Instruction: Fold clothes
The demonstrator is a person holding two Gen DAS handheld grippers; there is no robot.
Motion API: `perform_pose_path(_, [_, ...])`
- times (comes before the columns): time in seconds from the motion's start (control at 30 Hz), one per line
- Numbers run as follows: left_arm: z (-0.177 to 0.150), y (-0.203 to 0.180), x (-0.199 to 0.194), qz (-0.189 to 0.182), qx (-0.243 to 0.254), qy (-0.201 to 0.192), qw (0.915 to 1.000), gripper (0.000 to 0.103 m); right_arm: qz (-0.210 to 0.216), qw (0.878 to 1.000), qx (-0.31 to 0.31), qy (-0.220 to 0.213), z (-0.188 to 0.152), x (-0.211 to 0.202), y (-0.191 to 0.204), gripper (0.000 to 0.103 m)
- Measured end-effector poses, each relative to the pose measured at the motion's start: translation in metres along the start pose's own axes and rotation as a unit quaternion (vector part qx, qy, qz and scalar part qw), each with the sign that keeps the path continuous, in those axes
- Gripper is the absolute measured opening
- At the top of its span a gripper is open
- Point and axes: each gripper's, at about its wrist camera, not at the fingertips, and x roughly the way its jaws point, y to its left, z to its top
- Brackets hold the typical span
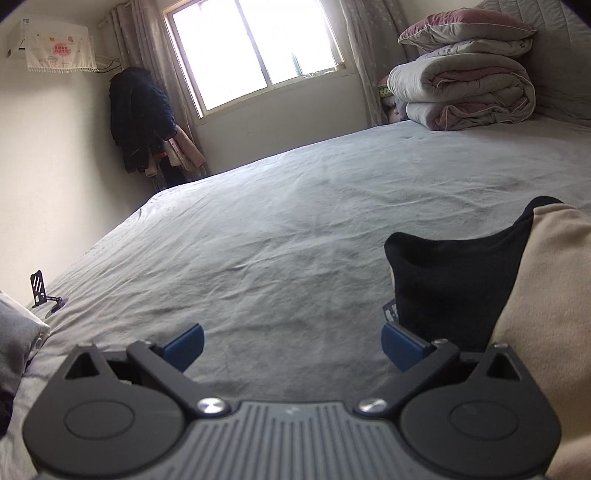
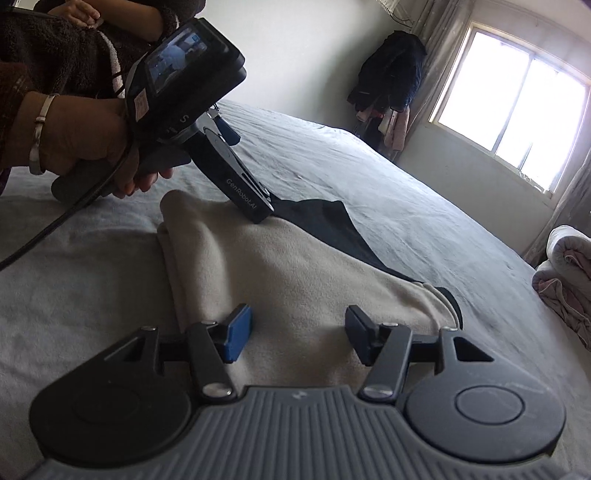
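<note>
The bed fills the room, spread with a wrinkled pale grey sheet that runs back to the window and the curtains either side of it. At the far head end a stack of folded quilts sits with a pillow on top, and in the corner beside the window dark coats hang in a bunch. The garment to be folded lies flat on the near part of the sheet: a beige top with a black inner side, its black section sticking out towards the middle of the bed. A person's hand, a silver bangle on the wrist, holds the left gripper tilted down so its tip touches the cloth where beige meets black; its jaws are spread wide, with only the bare sheet between them and the black fabric right beside one blue pad. The right gripper hovers low over the beige cloth, its jaws also spread apart and holding nothing. At the bed's left edge stands a small black phone stand.
</note>
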Motion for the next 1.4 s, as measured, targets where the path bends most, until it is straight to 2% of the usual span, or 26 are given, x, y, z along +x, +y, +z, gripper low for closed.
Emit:
perform_pose_path(0.23, [-0.003, 0.008, 0.0, -0.01, -0.03, 0.013, 0.9994, 0.103, -0.013, 1.0, -0.008, -0.006, -0.001, -0.006, 0.002, 0.061])
perform_pose_path(0.43, [0.01, 0.0, -0.03, -0.001, 0.018, -0.033, 0.9993, 0.102, -0.009, 1.0, -0.021, -0.008, 0.003, -0.011, 0.009, 0.063])
perform_pose_path(0.6, [0.0, -0.018, -0.037, 0.009, 0.063, -0.038, 0.9972, 0.102, 0.005, 0.999, -0.037, -0.002, 0.005, -0.01, 0.017, 0.063])
perform_pose_path(0.8, [-0.018, -0.018, -0.034, 0.021, 0.058, -0.048, 0.9969, 0.102, 0.011, 1.0, -0.019, 0.0, -0.001, -0.01, 0.015, 0.063])
perform_pose_path(0.9, [-0.015, -0.01, -0.049, 0.017, 0.046, -0.063, 0.9968, 0.102, 0.011, 1.0, -0.014, -0.003, -0.001, -0.014, 0.013, 0.064])
perform_pose_path(1.03, [-0.014, -0.002, -0.076, 0.017, 0.044, -0.089, 0.9949, 0.102, 0.003, 1.0, 0.005, -0.023, 0.0, -0.041, 0.012, 0.065])
perform_pose_path(1.13, [-0.024, -0.004, -0.09, 0.011, 0.051, -0.088, 0.9947, 0.102, -0.002, 1.0, -0.003, -0.019, -0.003, -0.054, 0.016, 0.065])
perform_pose_path(1.33, [-0.043, -0.013, -0.112, 0.004, 0.059, -0.08, 0.9951, 0.102, -0.035, 0.998, -0.058, 0.007, -0.012, -0.067, 0.034, 0.066])
perform_pose_path(1.4, [-0.047, -0.017, -0.116, 0.004, 0.056, -0.074, 0.9956, 0.102, -0.056, 0.995, -0.083, 0.013, -0.017, -0.069, 0.04, 0.074])
